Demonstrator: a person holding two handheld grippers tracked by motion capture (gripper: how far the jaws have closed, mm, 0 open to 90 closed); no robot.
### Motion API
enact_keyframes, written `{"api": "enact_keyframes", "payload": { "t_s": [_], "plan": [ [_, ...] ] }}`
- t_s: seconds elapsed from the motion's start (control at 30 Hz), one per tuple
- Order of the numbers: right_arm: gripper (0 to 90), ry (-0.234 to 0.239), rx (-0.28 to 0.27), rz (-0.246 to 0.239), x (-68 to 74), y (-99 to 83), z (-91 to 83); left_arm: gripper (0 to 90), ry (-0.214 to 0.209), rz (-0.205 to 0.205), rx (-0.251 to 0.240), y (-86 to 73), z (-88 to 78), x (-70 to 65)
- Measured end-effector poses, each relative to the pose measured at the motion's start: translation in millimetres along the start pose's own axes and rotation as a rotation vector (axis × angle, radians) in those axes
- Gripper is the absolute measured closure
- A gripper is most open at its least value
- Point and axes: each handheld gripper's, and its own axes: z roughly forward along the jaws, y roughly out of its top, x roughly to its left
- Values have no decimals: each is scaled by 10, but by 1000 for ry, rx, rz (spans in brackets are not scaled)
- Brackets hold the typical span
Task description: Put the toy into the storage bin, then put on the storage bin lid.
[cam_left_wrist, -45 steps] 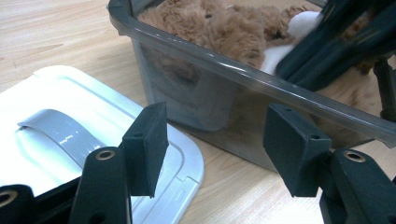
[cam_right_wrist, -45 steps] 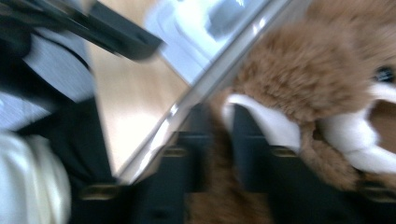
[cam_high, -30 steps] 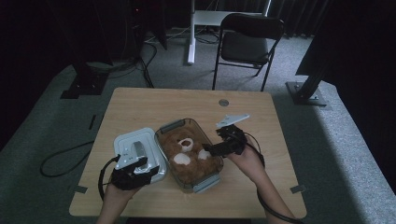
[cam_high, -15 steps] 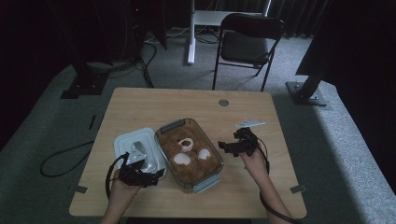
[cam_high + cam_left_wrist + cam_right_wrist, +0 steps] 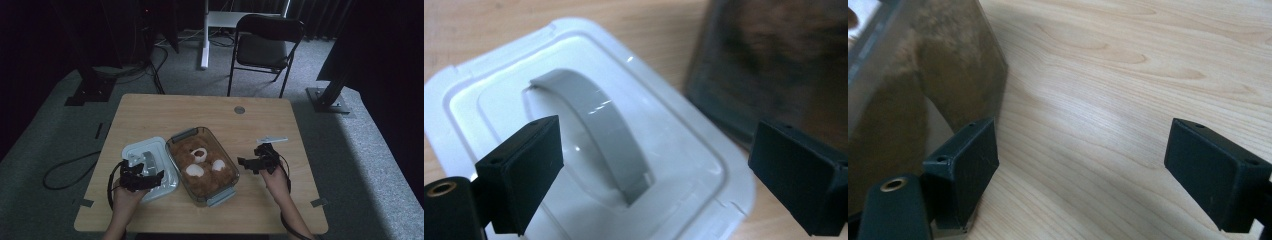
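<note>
White plastic lid point(image 5: 589, 150), its grey handle point(image 5: 594, 130) arched between and just beyond the wide-open, empty jaws of the left claw point(image 5: 142, 177), is seen flat on the tabletop point(image 5: 250, 125), while the glass dish point(image 5: 202, 165) is flanked by the open right claw point(image 5: 246, 164).

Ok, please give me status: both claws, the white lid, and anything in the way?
Left claw open over white lid, gripping nothing. Right claw open, empty, beside glass container. Lid flat on table, off container. Nothing in the way.

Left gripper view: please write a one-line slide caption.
Open left gripper above the white lid and its grey handle.
</note>
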Motion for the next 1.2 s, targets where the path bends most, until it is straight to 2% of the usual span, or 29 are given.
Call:
{"api": "enact_keyframes", "payload": {
  "t_s": [0.03,0.1,0.27,0.47,0.53,0.6,0.7,0.83,0.93,0.97,1.03,1.13,1.2],
  "plan": [
    [133,-2,2,-1,1,-8,9,84,12,-20,17,-4,65,32],
    [133,-3,7,-7,6,-19,23,84,19,-25,36,-11,127,65],
    [134,3,8,-11,15,-26,39,84,24,-31,51,-15,213,97],
    [134,-3,4,-15,13,-27,40,84,60,-59,76,4,323,165],
    [134,-5,1,-14,13,-27,44,84,60,-59,76,4,323,165],
    [135,-5,1,-16,16,-26,70,85,63,-75,82,8,389,188],
    [136,-1,3,-17,23,-24,92,139,64,-86,75,2,416,197],
    [136,-8,5,-25,39,-16,122,164,44,-104,86,-3,476,215],
    [137,-8,3,-24,49,-8,138,258,44,-121,76,-12,493,220],
    [137,-9,3,-25,54,-6,141,261,55,-127,71,-11,501,220],
    [138,-6,1,-28,64,0,144,391,86,-142,53,-16,502,224],
    [138,-10,4,-36,76,2,146,410,79,-147,45,-16,504,237],
    [139,-7,5,-40,84,-3,150,505,68,-136,46,-10,507,223]
  ]
}}
